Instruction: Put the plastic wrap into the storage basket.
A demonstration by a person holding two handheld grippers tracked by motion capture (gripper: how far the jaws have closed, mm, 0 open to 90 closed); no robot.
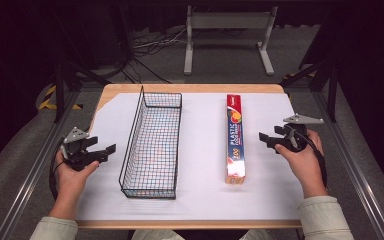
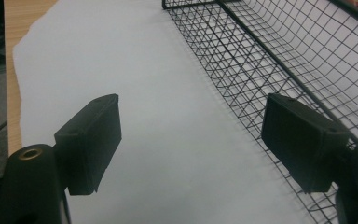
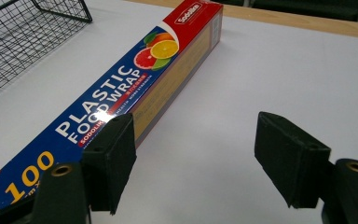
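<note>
Box (image 1: 235,137) of plastic wrap lies lengthwise (red end far).

1 wire basket (image 1: 151,145), 1 plastic wrap box (image 1: 235,140), 2 grippers.

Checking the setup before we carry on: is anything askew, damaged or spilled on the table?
Nothing stands out. The plastic wrap box lies flat and intact, parallel to the upright wire basket; nothing is spilled on the white sheet.

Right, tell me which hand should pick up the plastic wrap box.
The right. Its tongs stand open just beside the plastic wrap box, pointing at it with nothing between. The left tongs are open too, but the wire basket lies between them and the box.
</note>
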